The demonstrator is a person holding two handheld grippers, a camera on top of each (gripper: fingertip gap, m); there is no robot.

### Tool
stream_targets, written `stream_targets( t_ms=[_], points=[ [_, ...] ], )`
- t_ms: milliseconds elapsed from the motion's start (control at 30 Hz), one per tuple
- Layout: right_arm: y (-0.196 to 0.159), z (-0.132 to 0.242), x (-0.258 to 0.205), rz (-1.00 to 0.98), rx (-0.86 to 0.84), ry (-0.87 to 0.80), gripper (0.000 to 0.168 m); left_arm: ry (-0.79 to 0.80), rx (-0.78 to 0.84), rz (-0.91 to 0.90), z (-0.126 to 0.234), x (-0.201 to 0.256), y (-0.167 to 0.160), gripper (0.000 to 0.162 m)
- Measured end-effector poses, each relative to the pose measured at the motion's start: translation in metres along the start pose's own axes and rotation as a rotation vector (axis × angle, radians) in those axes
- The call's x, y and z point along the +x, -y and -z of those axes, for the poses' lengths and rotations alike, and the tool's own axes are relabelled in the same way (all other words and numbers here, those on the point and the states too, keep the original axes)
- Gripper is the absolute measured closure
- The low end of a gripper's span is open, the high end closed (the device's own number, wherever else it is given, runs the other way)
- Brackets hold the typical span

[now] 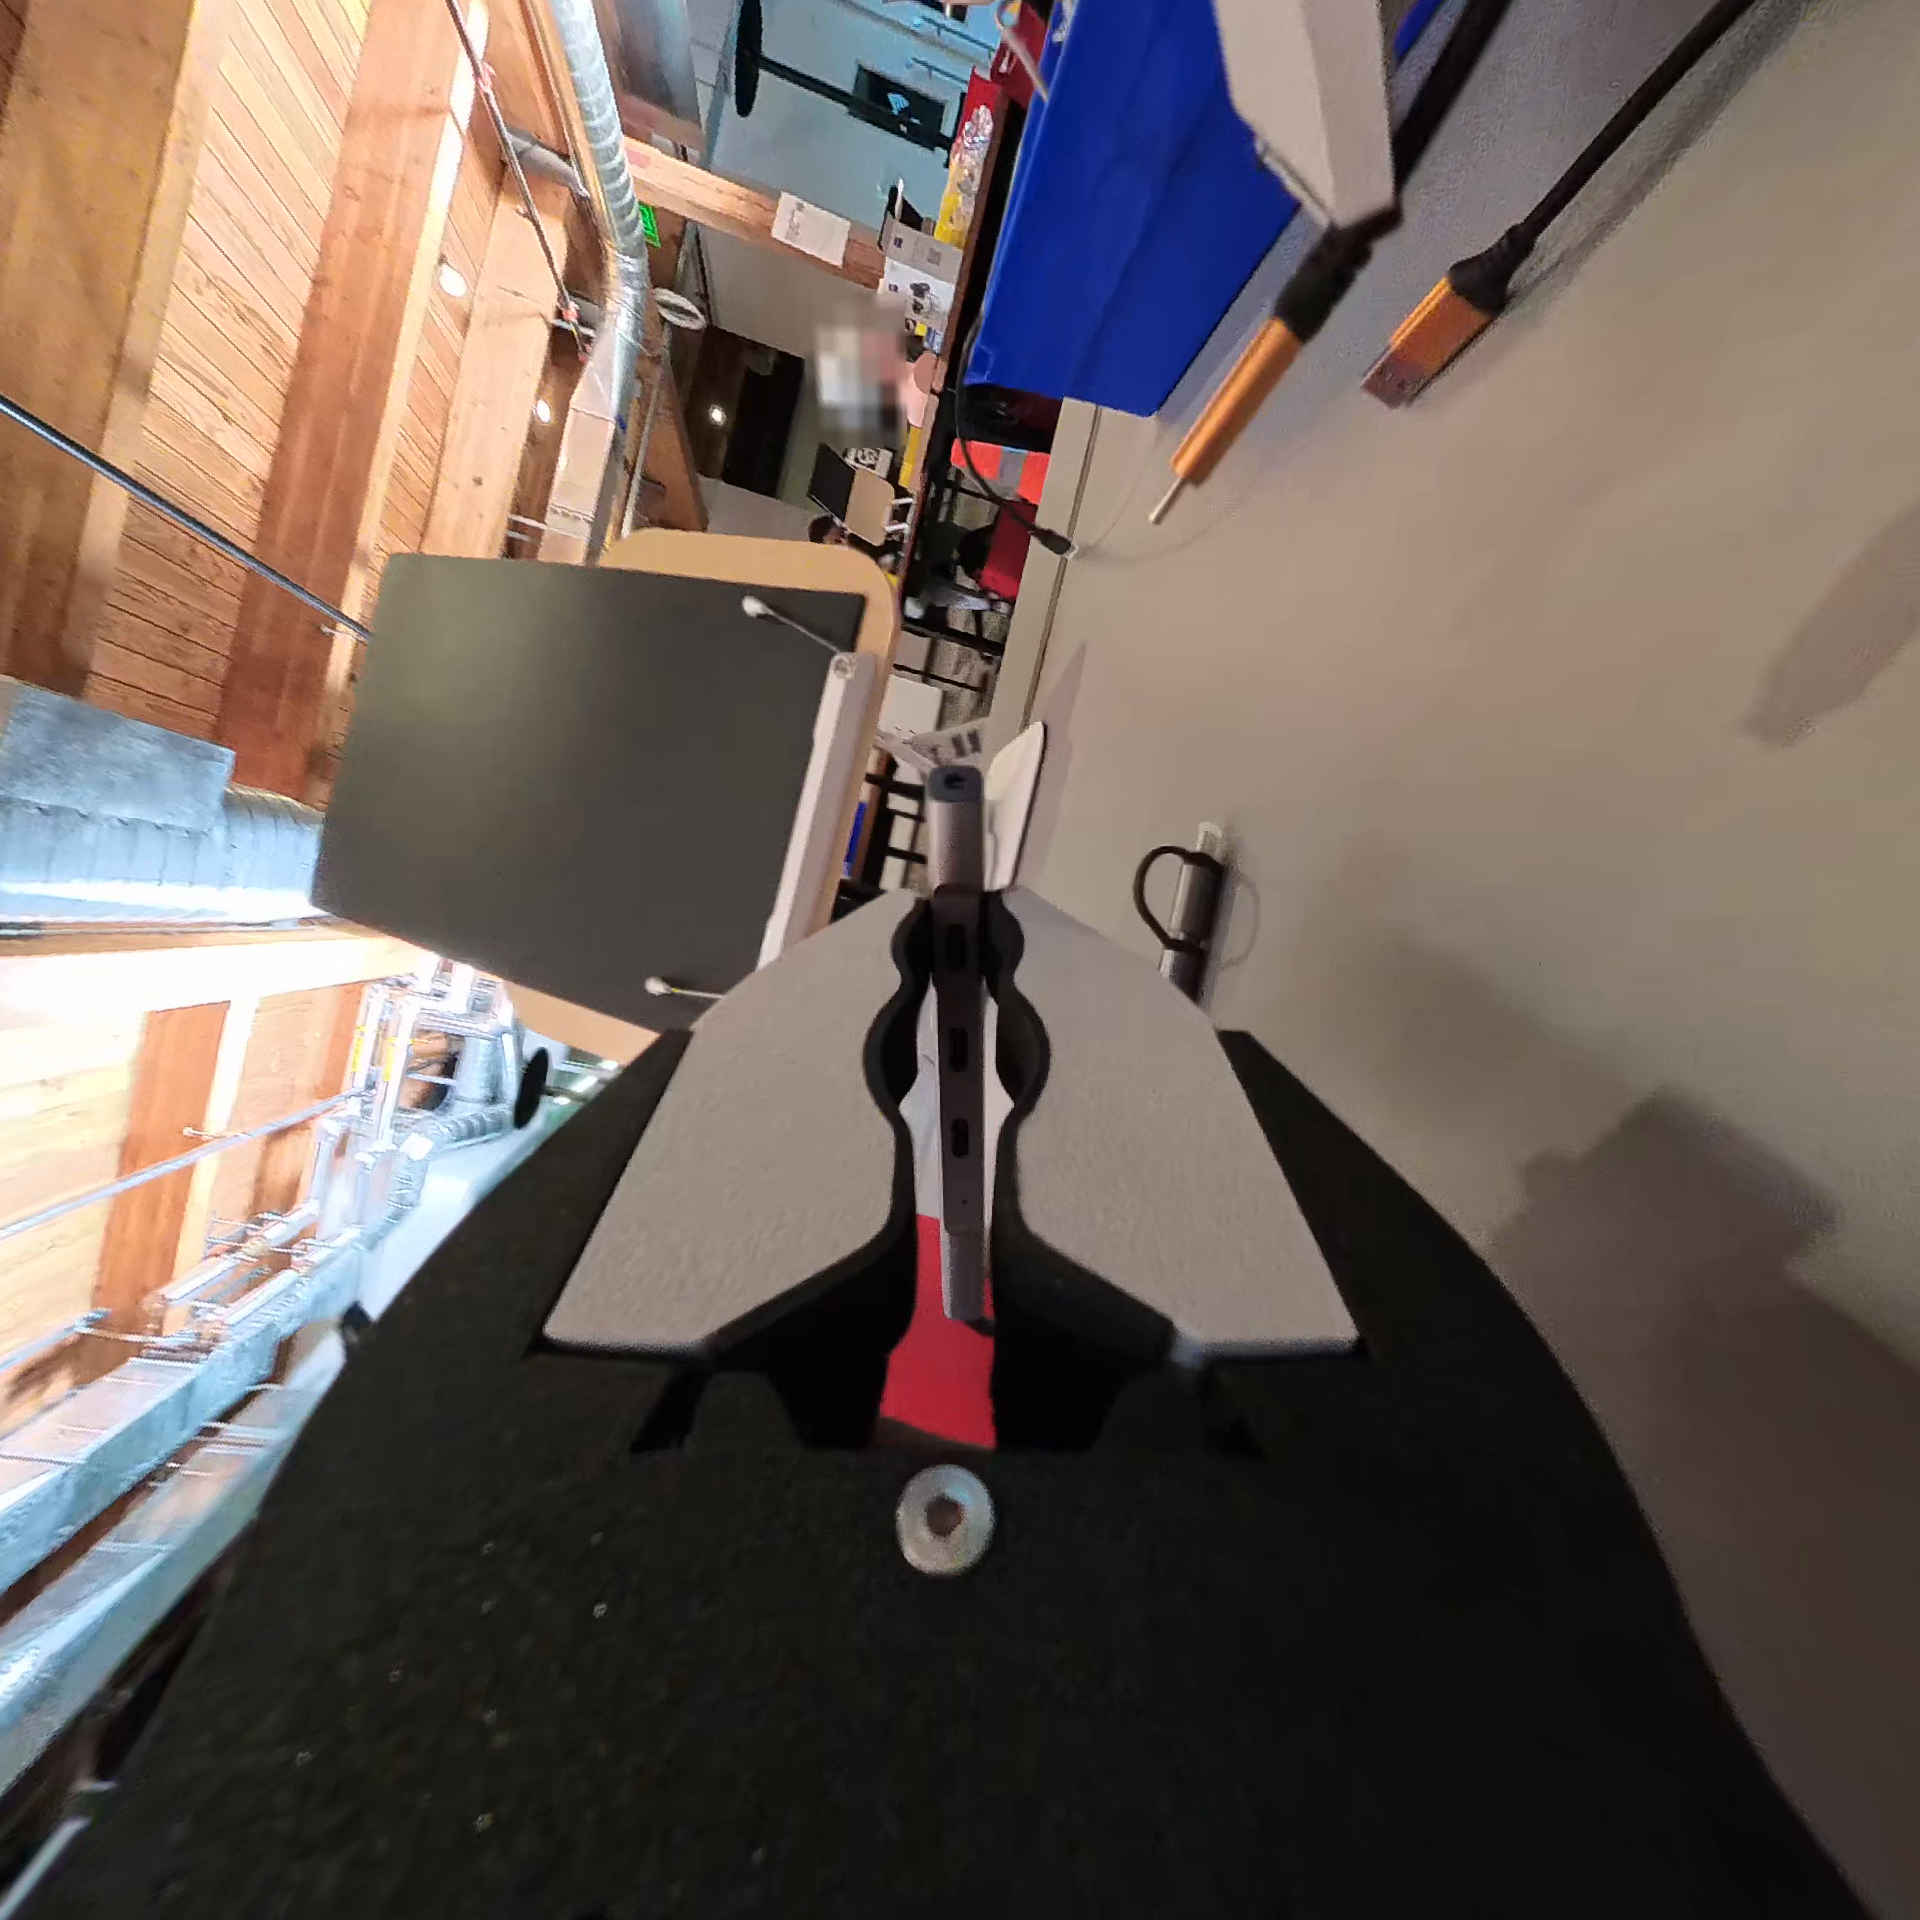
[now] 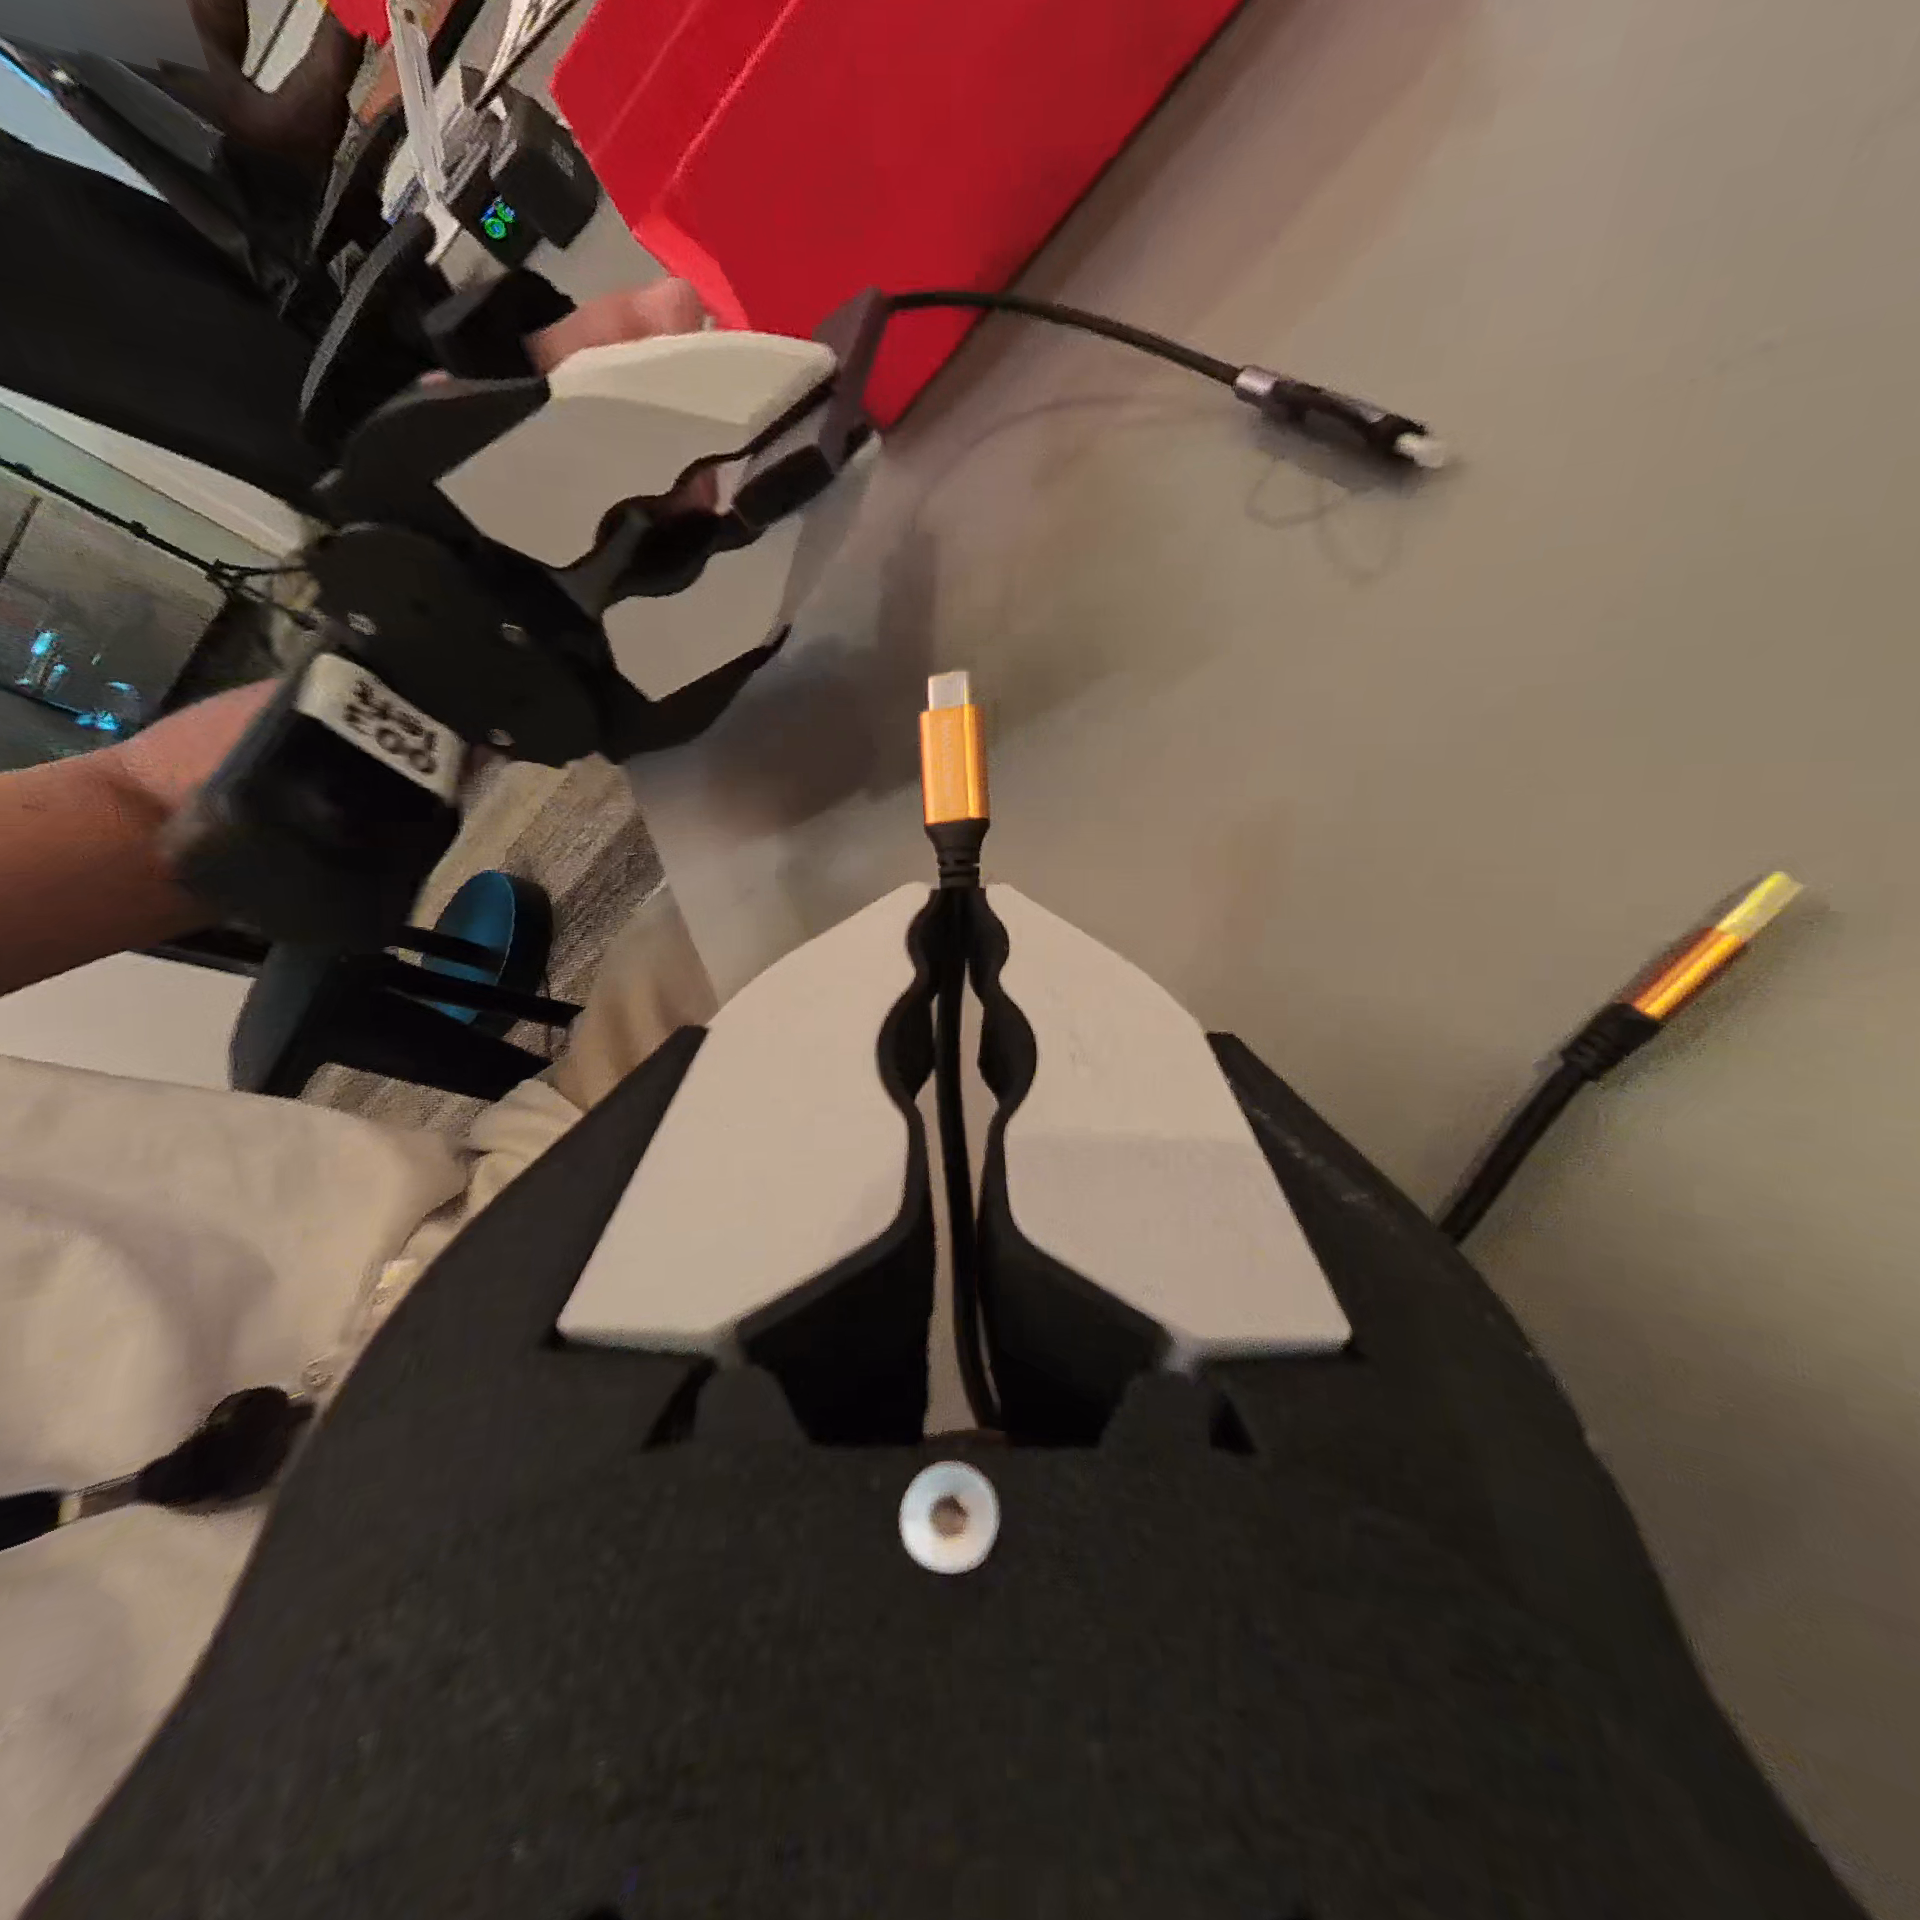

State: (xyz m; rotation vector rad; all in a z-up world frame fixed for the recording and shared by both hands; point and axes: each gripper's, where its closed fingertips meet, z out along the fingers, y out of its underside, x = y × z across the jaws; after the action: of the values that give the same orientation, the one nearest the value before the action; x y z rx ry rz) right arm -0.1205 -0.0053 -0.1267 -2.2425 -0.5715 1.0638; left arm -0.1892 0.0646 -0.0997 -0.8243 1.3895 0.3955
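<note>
Left wrist view: the left gripper (image 1: 956,914) is pinched on a slim grey hub (image 1: 958,1049), a flat adapter with a row of small ports along its upper edge. Its long axis runs along the fingers, front end sticking out past the tips, rear end reaching back toward the gripper body. The view is rolled, so the grey table (image 1: 1507,831) stands at the right. On it, near the hub, lies a short dark plug with a loop (image 1: 1184,914). Farther off, two orange-sleeved connectors show, one a thin plug (image 1: 1236,410), the other a flat plug (image 1: 1429,332).

Right wrist view: the right gripper (image 2: 958,894) is pressed together on a black cable (image 2: 954,1143) just behind its orange connector (image 2: 954,764). The connector points straight ahead, silver tip forward, clear of the table (image 2: 1455,623). The cable's other orange end (image 2: 1704,951) lies on the table to the right, well apart.

Key relation: the left gripper (image 2: 769,488) with the hub (image 2: 842,400) sits ahead and to the left of the connector tip. The hub looks roughly crosswise to the connector's axis, though blur makes the angle uncertain. I cannot tell which port faces the tip. A short lead (image 2: 1091,322) trails from the hub to a grey plug (image 2: 1340,410) on the table, beside a red box (image 2: 883,156). Connector and hub are near but apart.
</note>
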Motion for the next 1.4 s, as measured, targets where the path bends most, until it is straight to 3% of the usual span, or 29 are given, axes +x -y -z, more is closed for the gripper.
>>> stream_targets(
  t_ms=[200, 467, 1400],
  points=[
    [-0.005, -0.004, -0.018, 0.023, -0.036, 0.048, 0.165, 0.033, 0.058, -0.159, -0.005, 0.012, 0.022, 0.153],
    [-0.009, 0.001, -0.016, 0.091, -0.044, -0.014, 0.165, 0.005, 0.107, -0.200, -0.006, 0.021, 0.041, 0.154],
    [-0.019, 0.004, -0.016, 0.096, -0.099, -0.006, 0.165, 0.019, 0.142, -0.332, -0.002, 0.028, 0.049, 0.153]
  ],
)
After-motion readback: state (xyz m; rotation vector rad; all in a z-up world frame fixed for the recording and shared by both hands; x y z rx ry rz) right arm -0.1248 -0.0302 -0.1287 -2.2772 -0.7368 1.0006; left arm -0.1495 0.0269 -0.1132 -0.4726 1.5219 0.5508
